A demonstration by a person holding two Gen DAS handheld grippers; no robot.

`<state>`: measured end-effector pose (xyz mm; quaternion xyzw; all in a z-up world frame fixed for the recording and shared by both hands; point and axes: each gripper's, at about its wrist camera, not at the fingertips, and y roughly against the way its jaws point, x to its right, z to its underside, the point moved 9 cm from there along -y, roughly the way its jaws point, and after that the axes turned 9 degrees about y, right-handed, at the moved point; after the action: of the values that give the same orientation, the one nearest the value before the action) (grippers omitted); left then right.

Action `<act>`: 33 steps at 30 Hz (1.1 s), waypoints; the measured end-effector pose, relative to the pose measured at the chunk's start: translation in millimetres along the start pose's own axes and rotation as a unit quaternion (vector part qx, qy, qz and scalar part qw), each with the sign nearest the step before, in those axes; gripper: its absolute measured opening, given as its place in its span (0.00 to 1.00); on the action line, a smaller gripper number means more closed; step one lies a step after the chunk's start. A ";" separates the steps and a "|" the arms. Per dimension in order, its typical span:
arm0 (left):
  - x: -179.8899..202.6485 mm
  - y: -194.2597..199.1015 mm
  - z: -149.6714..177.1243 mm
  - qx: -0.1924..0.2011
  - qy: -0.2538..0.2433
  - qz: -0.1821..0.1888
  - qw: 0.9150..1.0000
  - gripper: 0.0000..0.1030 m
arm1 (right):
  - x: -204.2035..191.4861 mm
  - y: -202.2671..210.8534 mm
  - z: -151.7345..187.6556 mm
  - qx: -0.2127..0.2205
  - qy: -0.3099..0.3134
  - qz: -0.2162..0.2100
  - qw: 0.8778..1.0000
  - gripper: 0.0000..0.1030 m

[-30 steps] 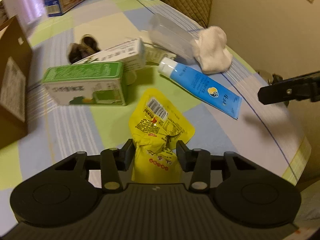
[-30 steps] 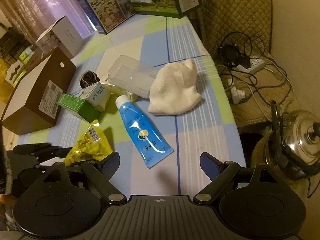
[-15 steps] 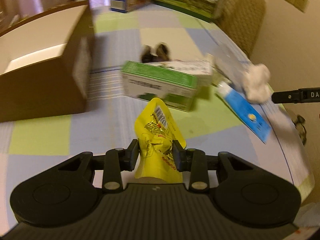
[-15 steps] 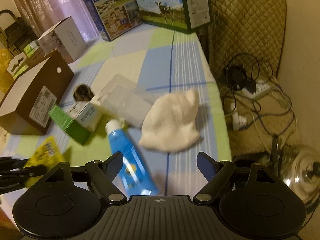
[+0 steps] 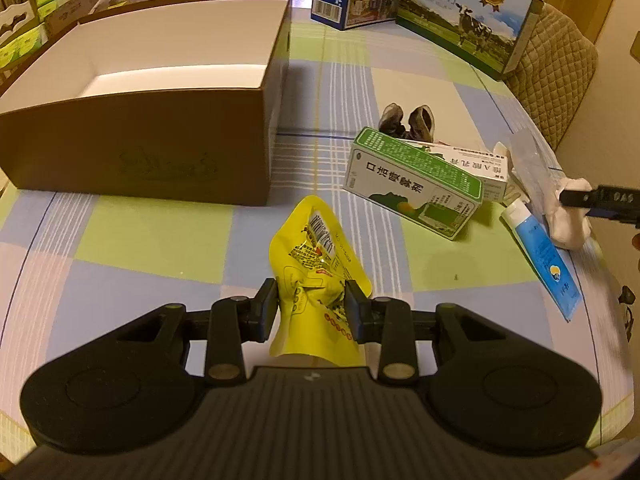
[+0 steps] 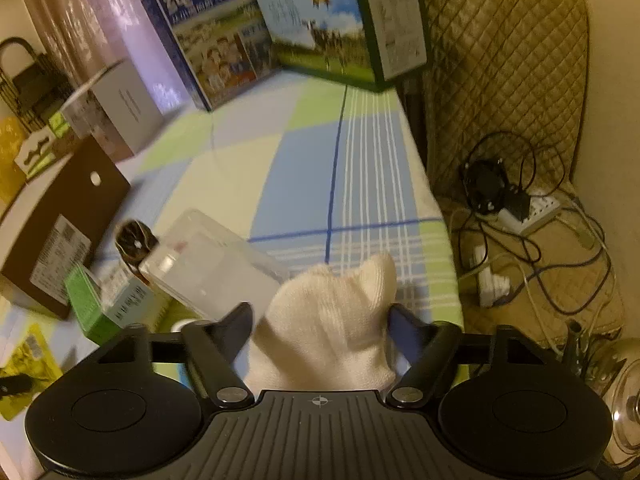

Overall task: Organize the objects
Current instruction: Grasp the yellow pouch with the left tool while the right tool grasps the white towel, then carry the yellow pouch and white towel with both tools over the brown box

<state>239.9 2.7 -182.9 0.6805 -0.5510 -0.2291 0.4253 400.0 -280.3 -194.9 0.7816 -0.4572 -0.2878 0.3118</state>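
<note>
While the left gripper (image 5: 311,307) was clamped on a crumpled yellow snack pouch (image 5: 316,280), that pouch stood up between its two fingers above the checked tablecloth (image 5: 160,240), near the table's near edge. Just beyond it sat the open brown cardboard box (image 5: 168,120), toward the left side of the table; what could be seen of its white inside held nothing. To the right of the box lay a green-and-white carton (image 5: 412,184) on its side, with a second white carton (image 5: 480,168) touching it behind. A dark, crinkled small object (image 5: 408,120) sat just past the two cartons; what it was could not be told. Near the right edge lay a blue tube (image 5: 544,256) with a white cap, its cap end close to the cartons.

The right gripper (image 6: 320,324) was spread wide, its fingers on either side of a white knitted cloth (image 6: 328,320) at the right edge; whether they touched the cloth could not be told. A clear plastic container (image 6: 208,268) lay beside the cloth on its left, its contents unclear in the blur. Two large milk cases (image 6: 280,32) stood along the far edge, and a white box (image 6: 120,112) stood at the far left.
</note>
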 end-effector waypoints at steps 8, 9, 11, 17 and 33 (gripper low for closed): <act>-1.9 1.6 3.3 -0.001 0.004 0.001 1.000 0.29 | 4.8 17.0 10.3 0.002 0.030 0.007 1.000 0.25; -2.0 2.1 3.2 0.000 0.003 0.001 1.000 0.29 | 4.3 20.7 12.6 0.002 0.033 0.008 0.999 0.25; -2.0 3.0 2.7 0.001 0.002 0.002 1.000 0.29 | 2.3 28.9 16.6 0.004 0.035 0.006 0.999 0.25; -2.0 8.9 0.7 0.008 0.002 0.010 1.000 0.29 | -8.3 47.5 29.6 0.001 0.028 -0.002 1.000 0.25; -16.3 57.0 -16.2 0.048 0.010 0.053 0.997 0.29 | -95.4 83.9 25.5 0.017 0.053 -0.050 0.997 0.25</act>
<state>216.2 21.6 -129.4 0.6719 -0.5926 -0.1730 0.4092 296.6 -233.2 -132.6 0.8228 -0.4058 -0.2533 0.3070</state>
